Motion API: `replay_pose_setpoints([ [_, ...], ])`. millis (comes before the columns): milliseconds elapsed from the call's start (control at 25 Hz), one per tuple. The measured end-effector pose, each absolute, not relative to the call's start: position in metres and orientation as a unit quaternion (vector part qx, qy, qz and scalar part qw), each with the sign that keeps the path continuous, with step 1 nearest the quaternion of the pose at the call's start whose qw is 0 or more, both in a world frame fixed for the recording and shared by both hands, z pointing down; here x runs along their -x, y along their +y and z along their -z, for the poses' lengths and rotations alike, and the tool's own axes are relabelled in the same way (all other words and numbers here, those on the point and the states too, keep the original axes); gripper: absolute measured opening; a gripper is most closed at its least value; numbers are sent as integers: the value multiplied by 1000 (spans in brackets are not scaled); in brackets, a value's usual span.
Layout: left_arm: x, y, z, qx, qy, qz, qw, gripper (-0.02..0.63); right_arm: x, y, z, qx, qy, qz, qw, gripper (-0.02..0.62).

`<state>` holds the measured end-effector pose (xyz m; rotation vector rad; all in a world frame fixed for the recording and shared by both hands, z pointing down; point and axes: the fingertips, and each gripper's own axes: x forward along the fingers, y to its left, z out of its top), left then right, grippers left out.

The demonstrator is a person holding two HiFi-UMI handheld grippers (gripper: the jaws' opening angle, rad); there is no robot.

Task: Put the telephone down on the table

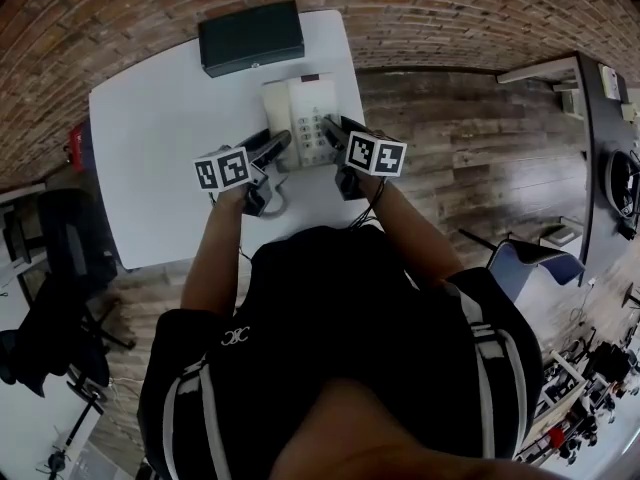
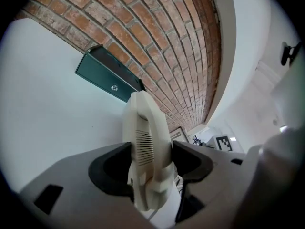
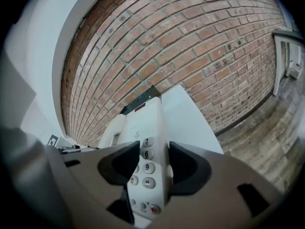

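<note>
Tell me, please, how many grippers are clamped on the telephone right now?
2. The left gripper is shut on the handset at the phone's left side. The right gripper is shut on the keypad side of the base. No other gripper shows.

The cream telephone [image 1: 300, 118] is near the table's [image 1: 150, 168] right edge, its handset [image 1: 276, 108] along the left side and its grey-buttoned keypad [image 1: 313, 133] on the right.

Most of the telephone's [image 3: 156, 120] keypad [image 3: 142, 168] behind the right gripper's [image 3: 154, 160] fingers [image 3: 119, 166], handset's [image 2: 143, 140] flanks behind the left gripper's [image 2: 151, 152] fingers [image 2: 107, 168].
</note>
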<state>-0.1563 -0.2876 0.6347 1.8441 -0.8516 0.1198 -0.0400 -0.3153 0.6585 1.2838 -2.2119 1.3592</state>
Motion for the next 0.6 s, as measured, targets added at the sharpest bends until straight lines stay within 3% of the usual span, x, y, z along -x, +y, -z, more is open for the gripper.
replay_pose_setpoints([
  [600, 155, -288, -669, -763, -338, -72, 546, 276, 41, -320, -687, -434, -763, -460, 133, 181],
])
